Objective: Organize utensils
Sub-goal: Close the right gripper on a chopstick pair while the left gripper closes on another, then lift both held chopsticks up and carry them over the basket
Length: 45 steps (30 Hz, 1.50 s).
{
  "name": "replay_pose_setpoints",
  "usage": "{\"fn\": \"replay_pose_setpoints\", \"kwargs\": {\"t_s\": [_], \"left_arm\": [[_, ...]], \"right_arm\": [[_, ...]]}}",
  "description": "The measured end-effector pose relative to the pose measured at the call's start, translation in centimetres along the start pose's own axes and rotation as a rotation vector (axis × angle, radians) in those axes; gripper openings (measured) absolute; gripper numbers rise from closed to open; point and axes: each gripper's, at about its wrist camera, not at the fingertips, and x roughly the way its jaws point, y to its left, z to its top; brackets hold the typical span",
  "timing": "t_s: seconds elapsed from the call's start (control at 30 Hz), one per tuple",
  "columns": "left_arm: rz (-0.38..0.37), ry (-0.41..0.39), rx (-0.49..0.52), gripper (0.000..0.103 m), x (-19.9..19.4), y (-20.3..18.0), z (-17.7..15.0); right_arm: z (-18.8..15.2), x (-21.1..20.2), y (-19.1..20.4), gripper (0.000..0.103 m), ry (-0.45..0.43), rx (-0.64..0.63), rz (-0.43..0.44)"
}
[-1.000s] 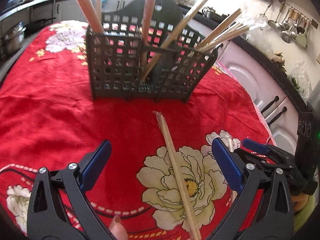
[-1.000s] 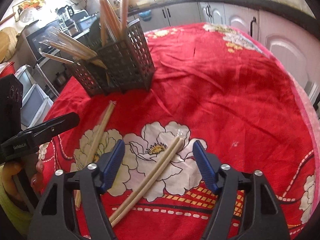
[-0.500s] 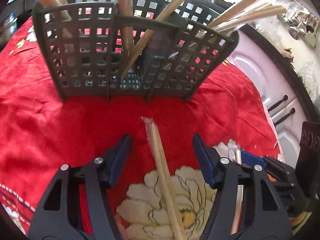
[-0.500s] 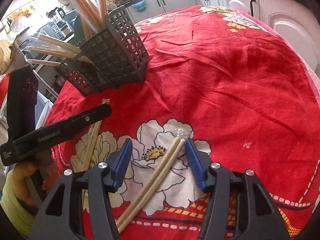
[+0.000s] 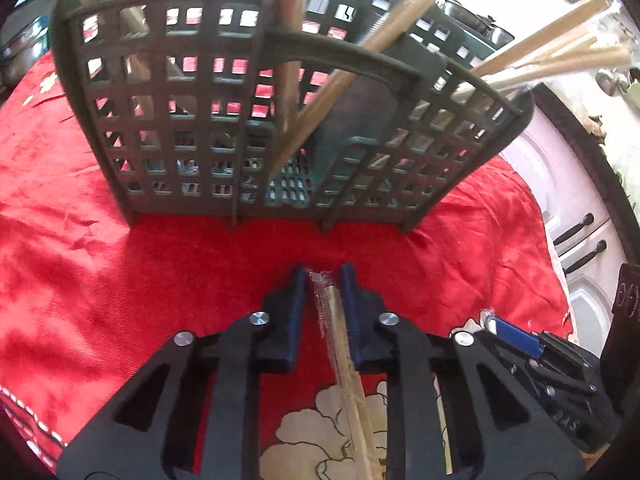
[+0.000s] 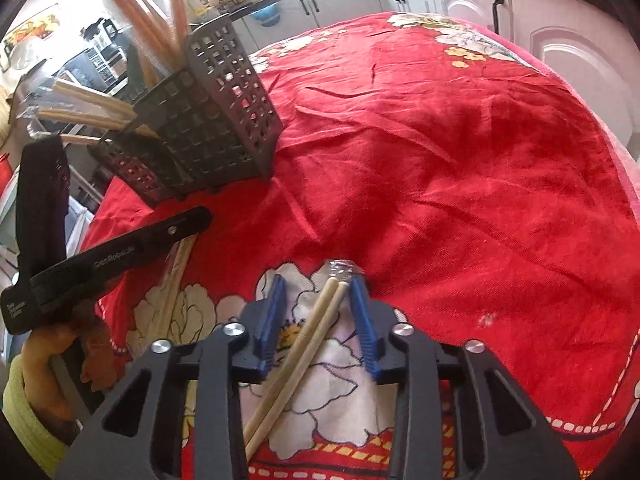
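On the left a dark caddy (image 5: 224, 120) stands on the red cloth (image 5: 80, 288), sticks leaning out of its compartments; just before it the left gripper (image 5: 323, 280) is closing, jaws narrow, on a wrapped pair of chopsticks (image 5: 344, 360) lying on the cloth; the pads look to be against the pair near its tip, though full contact is hard to tell; further right the right gripper (image 6: 318, 288) is also closing, jaws half wide, around a pale pair (image 6: 304, 344) lying slantwise on a white flower; its right pad is just beside the tips, the left pad apart.
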Motion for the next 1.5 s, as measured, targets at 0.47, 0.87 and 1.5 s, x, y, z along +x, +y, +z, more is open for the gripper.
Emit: {"fn": "replay_pose_setpoints", "kwargs": {"t_s": [0.47, 0.87, 1.5], "left_arm": [[-0.099, -0.065, -0.082, 0.005, -5.0, 3.3, -1.4], [-0.147, -0.198, -0.035, 0.004, -12.0, 3.0, -1.3], [-0.169, -0.392, 0.027, 0.004, -20.9, 1.7, -0.4]], "right_arm": [[0.7, -1.4, 1.1, 0.014, -0.017, 0.024, 0.104], [1.5, -5.7, 7.5, 0.007, -0.123, -0.156, 0.198], [2.6, -10.8, 12.8, 0.006, -0.271, -0.315, 0.273]]}}
